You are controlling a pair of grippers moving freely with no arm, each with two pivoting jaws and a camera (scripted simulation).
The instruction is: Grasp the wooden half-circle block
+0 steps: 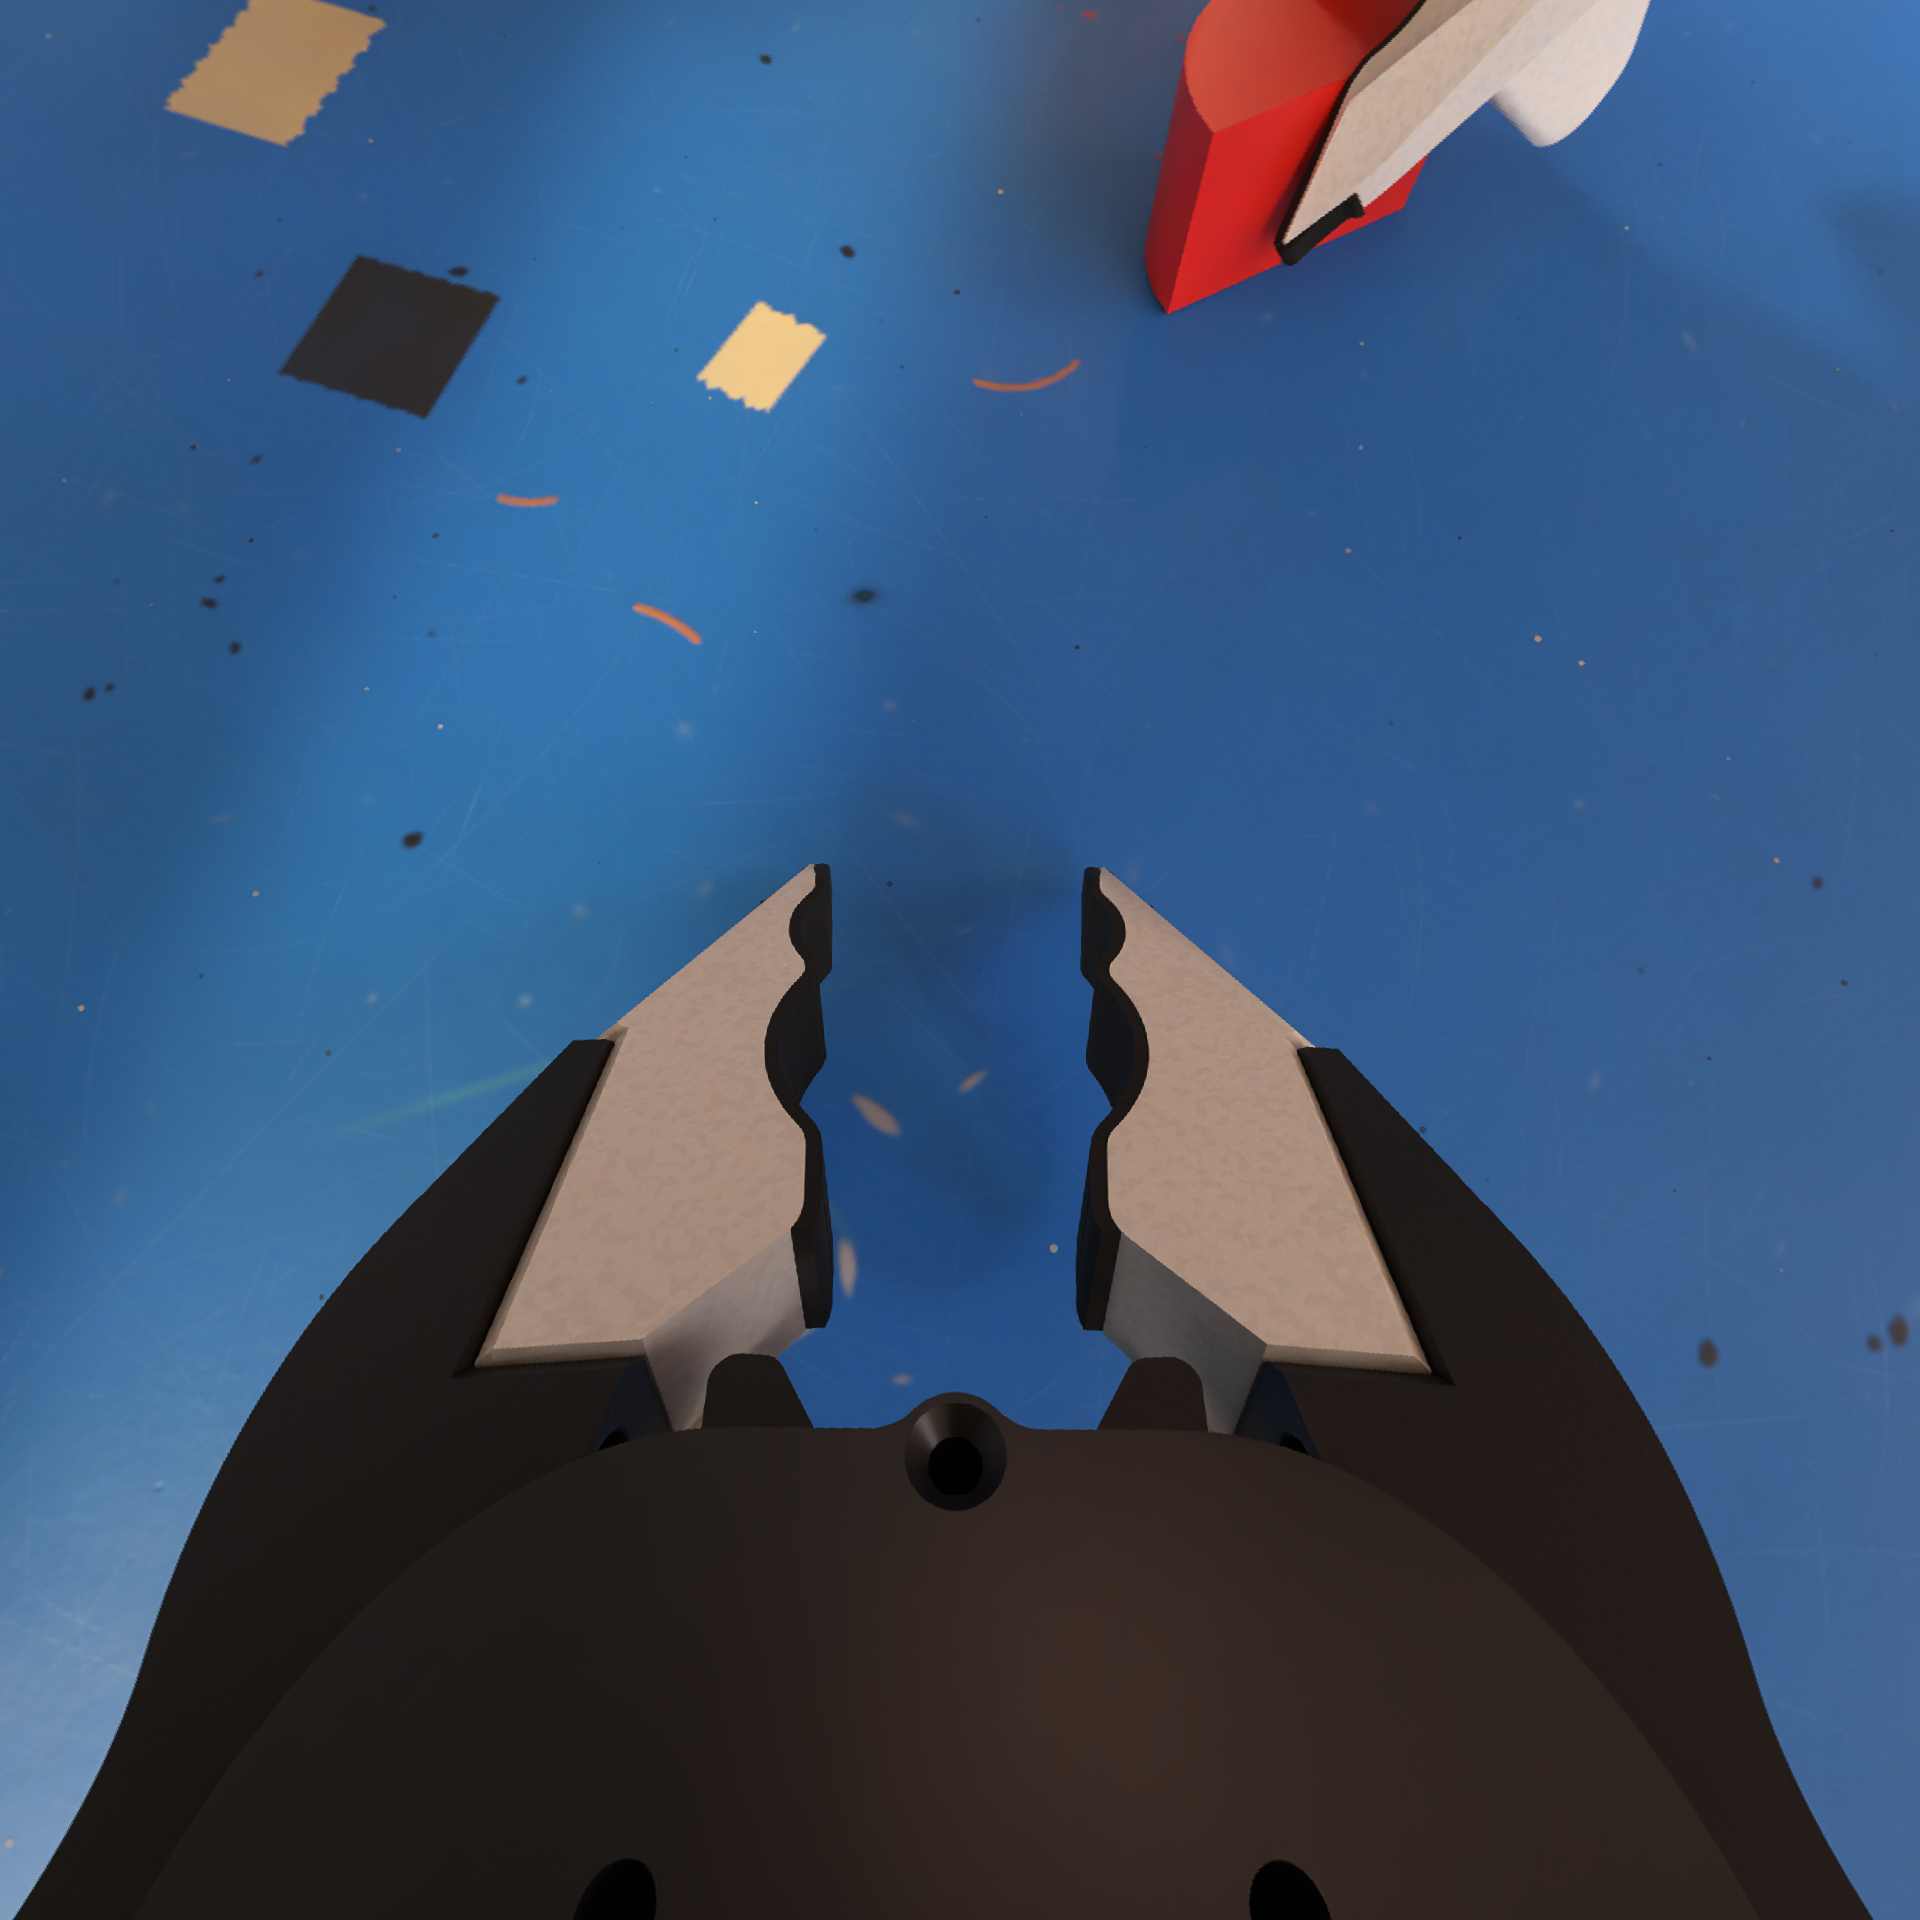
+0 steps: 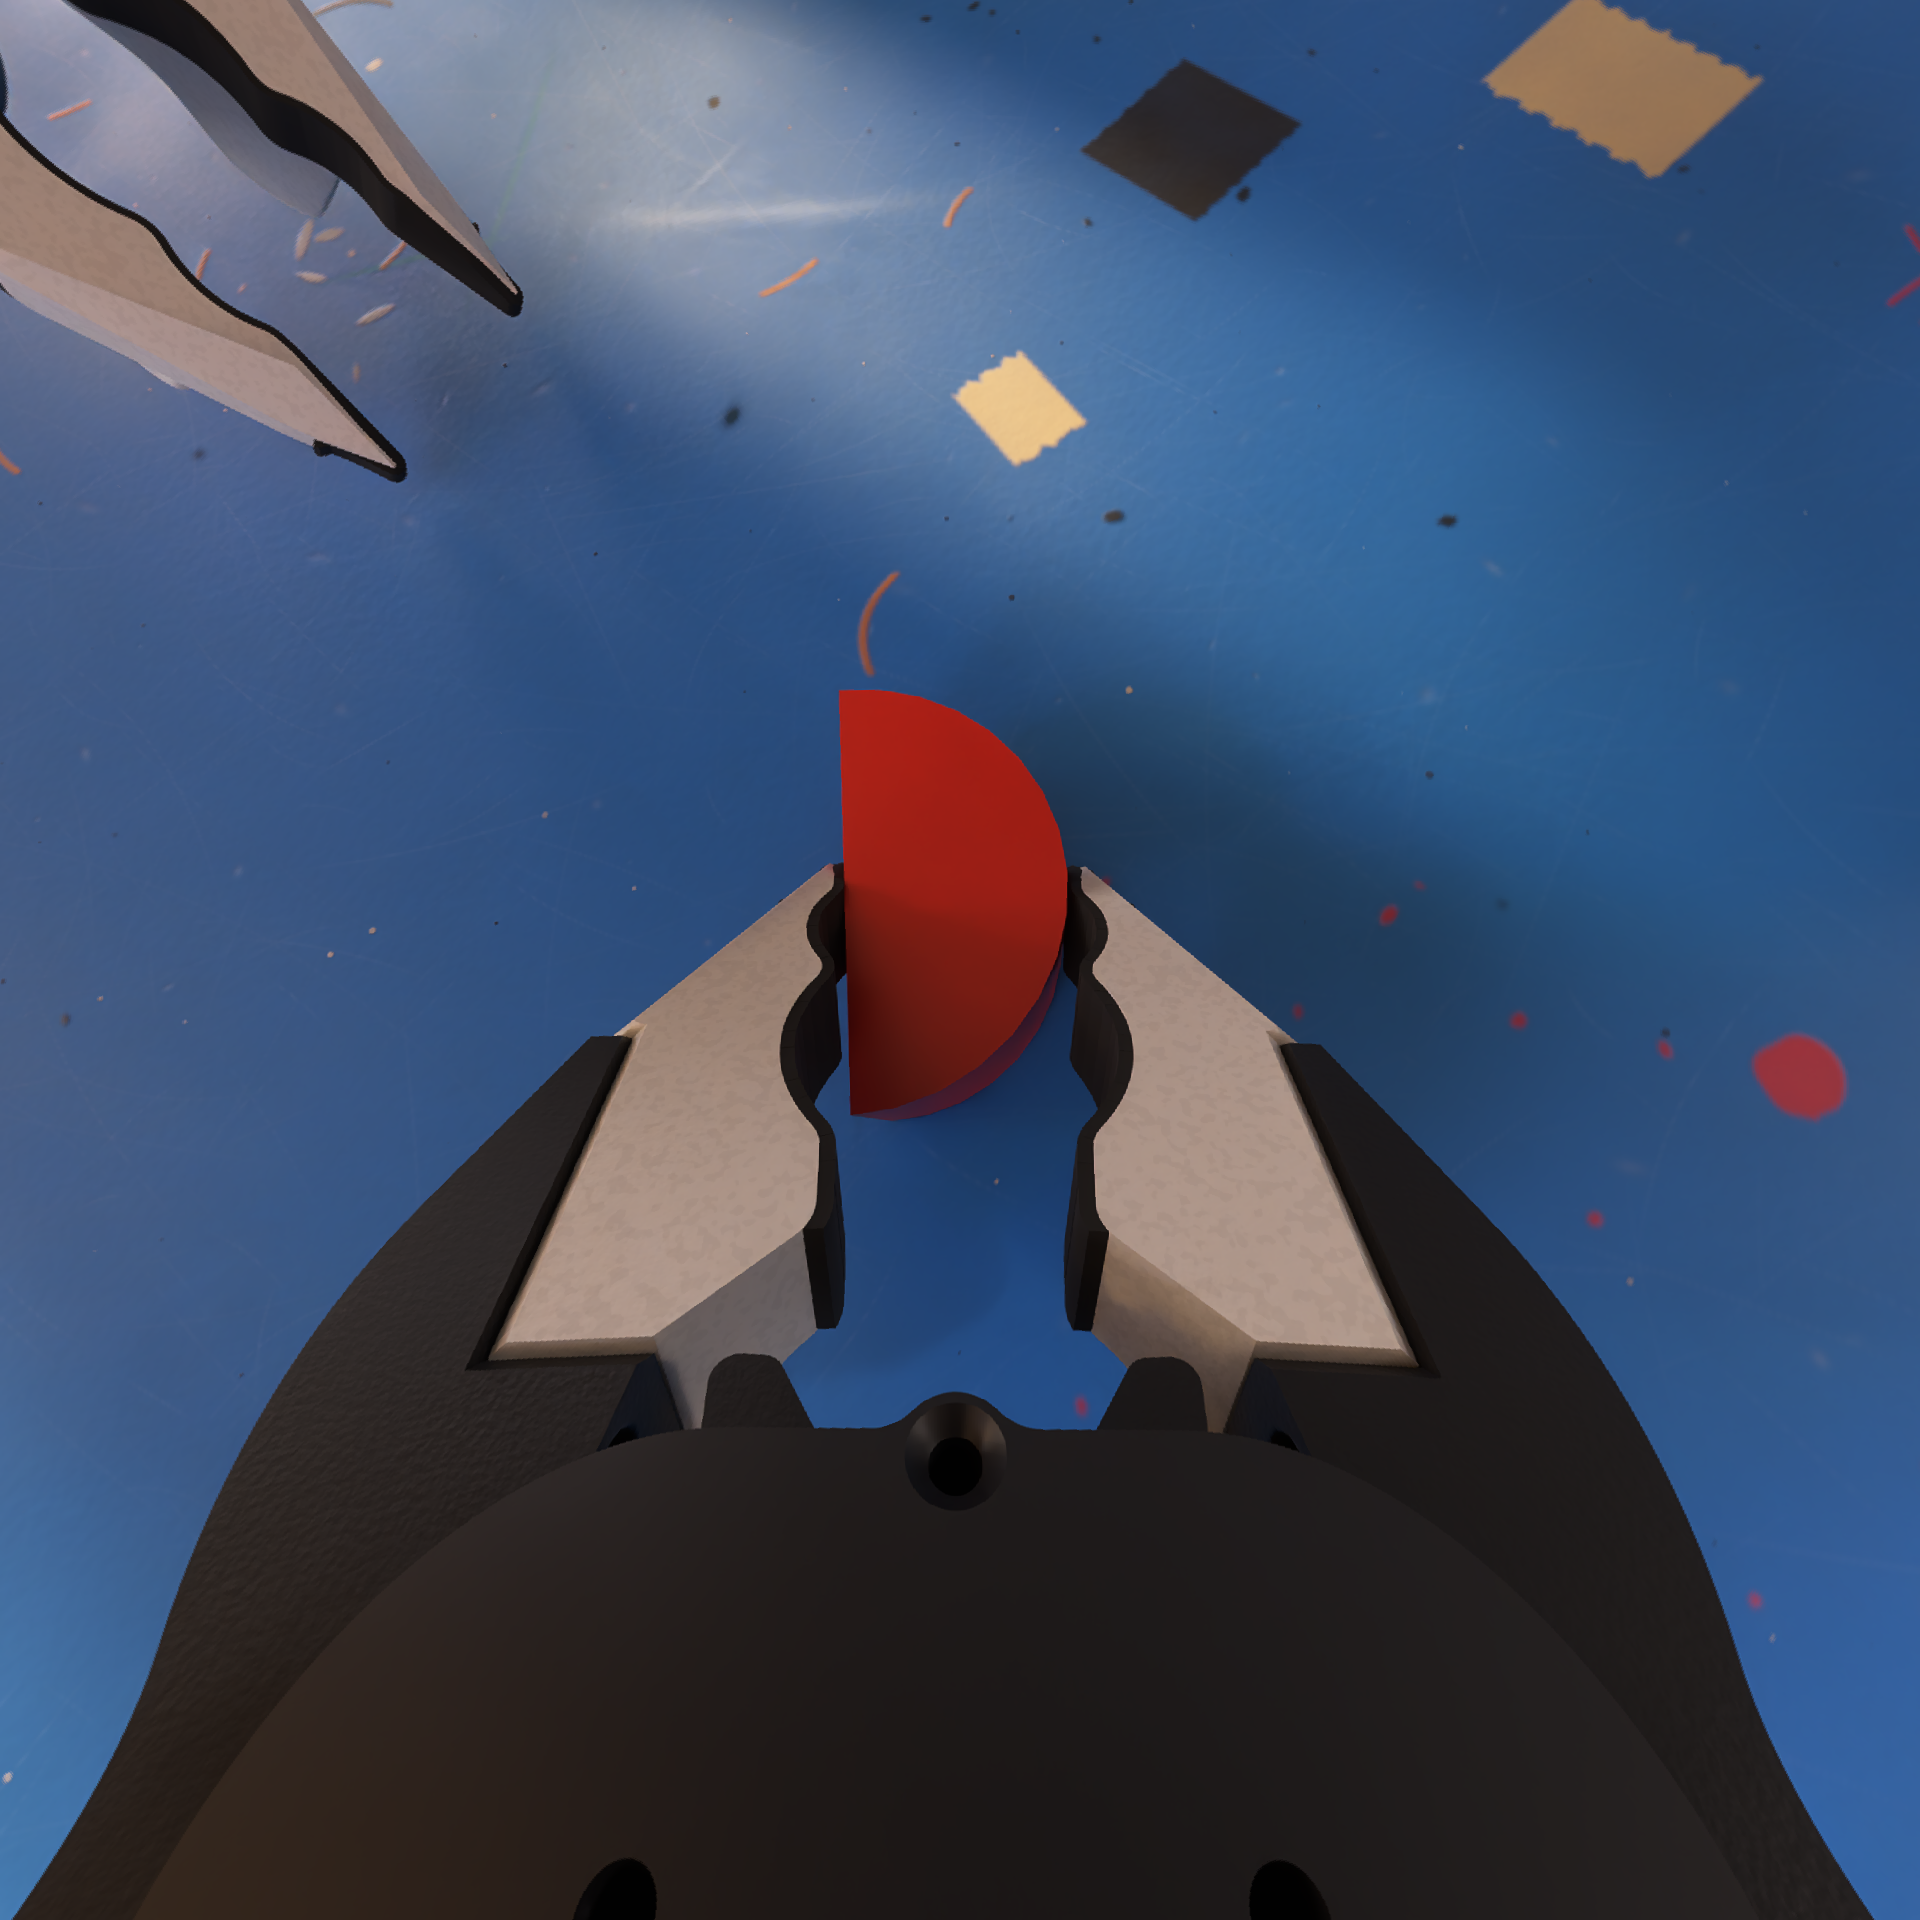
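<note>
The half-circle block (image 2: 945, 904) is red and lies between my right gripper's fingers. My right gripper (image 2: 954, 878) is shut on it: the left pad presses its flat side and the right pad its curved side. In the left wrist view the block (image 1: 1236, 177) shows at the top right, with one right-gripper finger (image 1: 1444, 104) across its near side. My left gripper (image 1: 956, 873) is open and empty above the blue surface, well short of the block. It also shows at the top left of the right wrist view (image 2: 454, 387).
The blue surface (image 1: 1351, 675) carries flat marks: a black square patch (image 1: 390, 335), a small tan patch (image 1: 762, 356), a larger tan patch (image 1: 275, 71), orange curved streaks and dark specks. A red spot (image 2: 1800, 1076) lies right of the right gripper.
</note>
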